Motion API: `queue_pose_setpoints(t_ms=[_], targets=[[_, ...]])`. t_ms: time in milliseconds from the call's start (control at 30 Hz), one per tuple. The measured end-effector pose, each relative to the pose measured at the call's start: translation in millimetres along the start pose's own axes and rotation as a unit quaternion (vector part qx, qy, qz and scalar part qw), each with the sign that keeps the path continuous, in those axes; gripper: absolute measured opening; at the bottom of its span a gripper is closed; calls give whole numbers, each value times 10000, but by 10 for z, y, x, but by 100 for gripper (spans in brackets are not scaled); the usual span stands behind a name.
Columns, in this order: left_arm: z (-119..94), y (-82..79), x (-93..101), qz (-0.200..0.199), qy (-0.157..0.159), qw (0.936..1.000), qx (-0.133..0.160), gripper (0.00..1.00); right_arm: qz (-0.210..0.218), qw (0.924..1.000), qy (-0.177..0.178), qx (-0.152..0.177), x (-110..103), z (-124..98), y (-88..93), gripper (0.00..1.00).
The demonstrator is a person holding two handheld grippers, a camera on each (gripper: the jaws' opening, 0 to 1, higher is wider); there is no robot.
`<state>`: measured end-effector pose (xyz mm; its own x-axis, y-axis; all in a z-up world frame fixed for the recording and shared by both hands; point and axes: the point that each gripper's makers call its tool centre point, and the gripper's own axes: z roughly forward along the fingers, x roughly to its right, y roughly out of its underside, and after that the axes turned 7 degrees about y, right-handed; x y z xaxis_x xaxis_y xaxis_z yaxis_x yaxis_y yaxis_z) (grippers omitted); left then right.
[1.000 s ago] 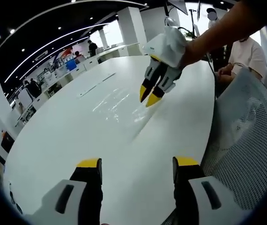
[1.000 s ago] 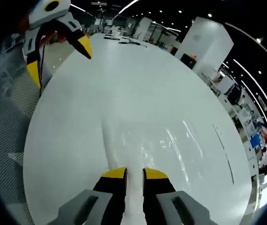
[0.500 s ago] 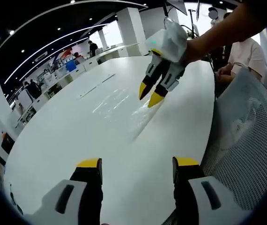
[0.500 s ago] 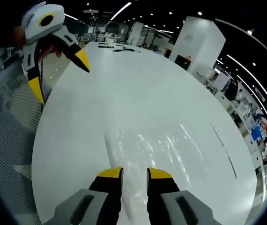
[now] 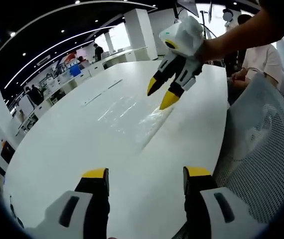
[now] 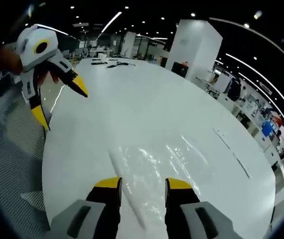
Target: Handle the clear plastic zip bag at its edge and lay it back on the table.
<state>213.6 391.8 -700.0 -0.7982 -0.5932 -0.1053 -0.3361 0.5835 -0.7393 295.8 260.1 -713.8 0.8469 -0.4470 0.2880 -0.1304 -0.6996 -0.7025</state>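
Both grippers have their jaws spread apart and grip nothing. Right gripper (image 6: 143, 183) hovers just above the clear plastic zip bag (image 6: 162, 162), which lies flat on the white desk (image 6: 147, 99). Left gripper (image 5: 145, 173) hangs well back from the bag, beside a mesh chair (image 5: 261, 149).

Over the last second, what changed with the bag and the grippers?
The right gripper opened its jaws, let go of the clear zip bag at its edge, and lifted up and away from it. The bag now lies flat on the white table. The left gripper stayed open and apart from the bag, low over the near table edge.
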Motion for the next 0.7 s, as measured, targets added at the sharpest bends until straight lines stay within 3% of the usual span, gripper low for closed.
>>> queue_pose_setpoints(t_ms=[433,700], targets=[[-25,-17,46,-42,20,10000,22,60,578,9972,310,353,21,-202,-52,58],[-42,18,60,-148,18,9999,59,63,869,9936,427,576,-20,-335,-98,63]])
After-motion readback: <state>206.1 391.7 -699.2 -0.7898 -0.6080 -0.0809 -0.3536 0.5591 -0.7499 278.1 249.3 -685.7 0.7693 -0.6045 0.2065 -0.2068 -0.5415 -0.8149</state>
